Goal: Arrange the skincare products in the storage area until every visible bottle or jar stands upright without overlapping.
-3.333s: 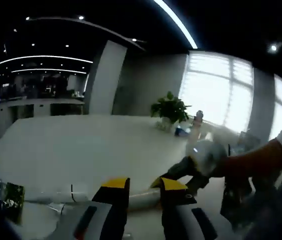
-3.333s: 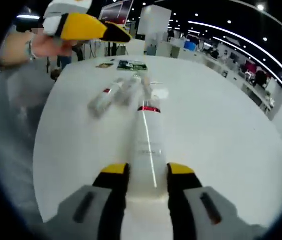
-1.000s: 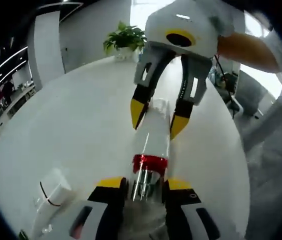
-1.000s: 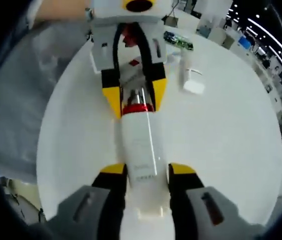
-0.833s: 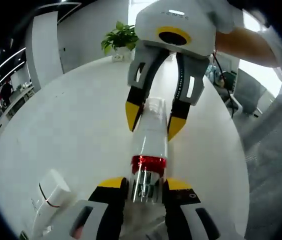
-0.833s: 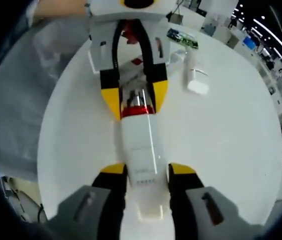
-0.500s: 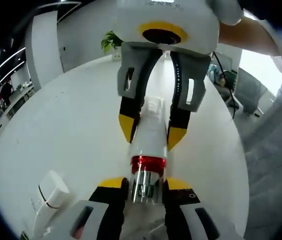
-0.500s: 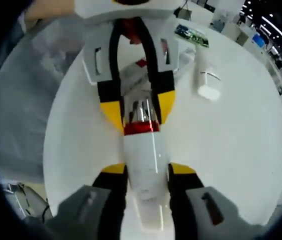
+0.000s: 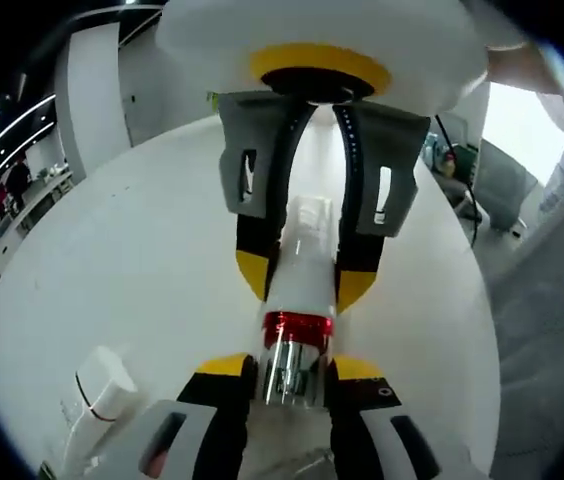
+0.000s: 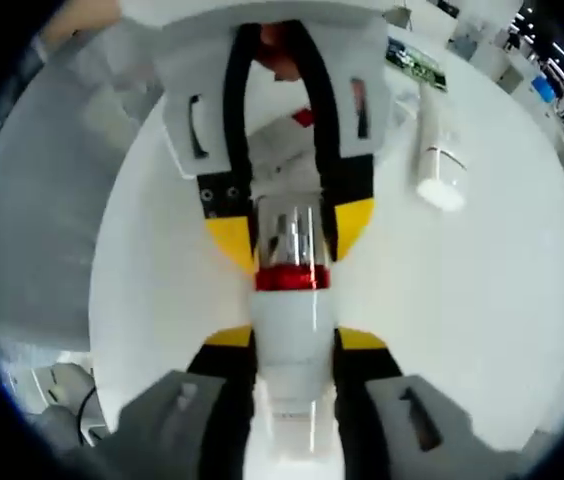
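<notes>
Mid-frame above the white worktop (image 9: pixel 112 270), your left tongs (image 9: pixel 279 368) clamp the bottle (image 9: pixel 300 290) at its cap while your right tongs (image 10: pixel 292 345) grasp its body; next, stand it upright.

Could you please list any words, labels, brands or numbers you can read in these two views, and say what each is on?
No text can be read.
Bottle: faint marks on its white body, too blurred to read.
Tube: one dark line, no legible print.
Green card: pattern too small to read.
</notes>
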The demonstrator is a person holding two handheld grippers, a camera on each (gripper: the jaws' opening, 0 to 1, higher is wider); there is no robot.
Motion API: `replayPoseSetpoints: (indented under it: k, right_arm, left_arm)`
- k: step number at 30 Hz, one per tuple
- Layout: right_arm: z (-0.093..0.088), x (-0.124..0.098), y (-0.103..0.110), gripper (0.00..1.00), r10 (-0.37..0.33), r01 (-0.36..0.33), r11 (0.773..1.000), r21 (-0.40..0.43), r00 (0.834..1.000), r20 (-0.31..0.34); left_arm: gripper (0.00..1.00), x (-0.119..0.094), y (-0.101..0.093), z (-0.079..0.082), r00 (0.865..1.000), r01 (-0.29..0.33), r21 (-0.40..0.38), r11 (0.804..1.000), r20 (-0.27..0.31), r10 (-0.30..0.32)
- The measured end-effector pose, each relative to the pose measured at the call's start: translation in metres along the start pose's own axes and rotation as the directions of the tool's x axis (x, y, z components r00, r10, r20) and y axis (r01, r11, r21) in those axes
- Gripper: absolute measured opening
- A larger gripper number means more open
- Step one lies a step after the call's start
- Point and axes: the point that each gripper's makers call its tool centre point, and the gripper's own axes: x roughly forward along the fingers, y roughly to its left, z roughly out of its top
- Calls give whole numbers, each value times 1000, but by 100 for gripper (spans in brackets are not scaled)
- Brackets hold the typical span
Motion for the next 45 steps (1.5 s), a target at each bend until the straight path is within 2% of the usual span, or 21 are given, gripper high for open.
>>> replayPoseSetpoints:
  k: [7,10,13,20,24,27,30,38,41,45]
  right_arm:
    - [-4,-3,3,28,-23,22,999,-31,1000,-6]
    - [-2,-9,2,28,-26,27,999,-23,1000,16]
    - [0,-15,1,28,-32,33,999,-19,999,41]
    - [-5,-14,1,28,-52,53,998,-29,998,43]
    - [-9,-15,0,28,-53,54,998,-28,997,48]
    - [-9,-13,2,28,-43,44,999,-15,997,61]
    - [-9,-11,3,28,-42,43,999,-13,998,55]
    - [-10,-13,2,28,-48,48,999,1,996,80]
    - [-9,-18,1,28,-49,47,999,22,993,108]
    - [-8,-23,-1,28,-47,41,998,45,988,144]
  left_arm:
    - [33,3,-4,3,1000,-4,-47,999,18,5]
    - [36,4,-4,4,999,-10,-49,999,36,12]
    - [40,5,-4,6,999,3,-88,996,53,2]
    - [36,3,-2,3,999,-17,-64,998,43,20]
    - [37,-3,-1,-3,999,-25,-67,997,26,27]
    - [36,-4,-1,-4,999,-30,-62,998,42,32]
    - [30,-2,-6,-1,998,-17,-36,999,61,19]
    - [29,-2,-4,1,999,-18,-83,996,43,22]
    - [29,-7,-3,7,997,-17,-106,994,74,25]
    - [29,-16,-1,18,988,0,-159,987,154,25]
